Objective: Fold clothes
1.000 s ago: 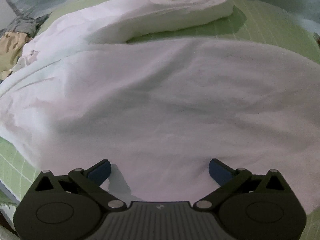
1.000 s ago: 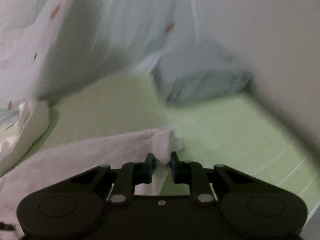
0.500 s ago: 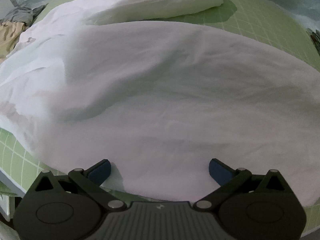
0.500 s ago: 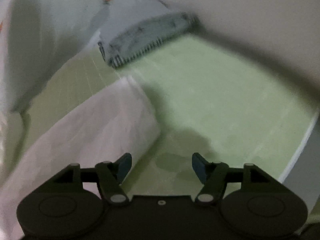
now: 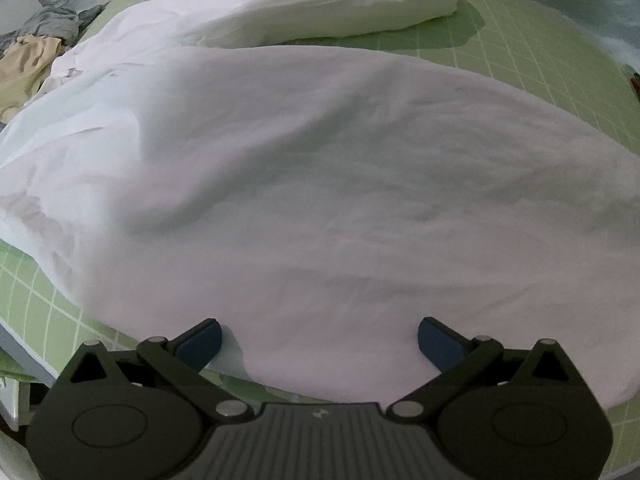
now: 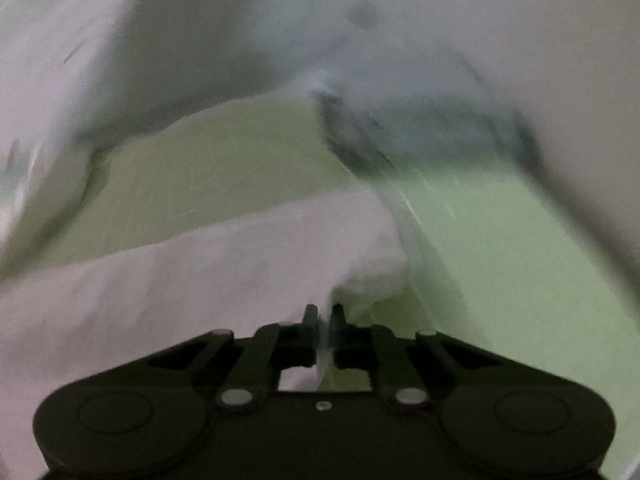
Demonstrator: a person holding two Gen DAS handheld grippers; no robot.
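Surface: a pale green cutting mat with a white grid point(image 5: 532, 56), dimly lit; its near edge runs along the bottom of the left wrist view.
Garment: a large white cotton garment point(image 5: 320, 184) lies spread over most of the surface, smooth in the middle, rumpled toward the left edge.
Sleeve or fold: a long bunched white part of the garment point(image 5: 340, 8) lies across the far side of the surface.
Other clothes: a grey and beige heap of fabric point(image 5: 36, 48) sits beyond the far left corner.
Left claw: the left claw point(image 5: 319, 340) hovers at the garment's near hem, blue-padded fingers point(image 5: 200, 342) spread wide apart, the cloth between them but not pinched.
Right claw: the right claw point(image 6: 323, 322) has its fingers pressed together on a corner of the white garment point(image 6: 224, 264), pinching a thin edge of cloth.
Right view background: blurred; a grey folded item point(image 6: 420, 128) lies at the far edge of the green surface point(image 6: 500, 248), against a pale wall.
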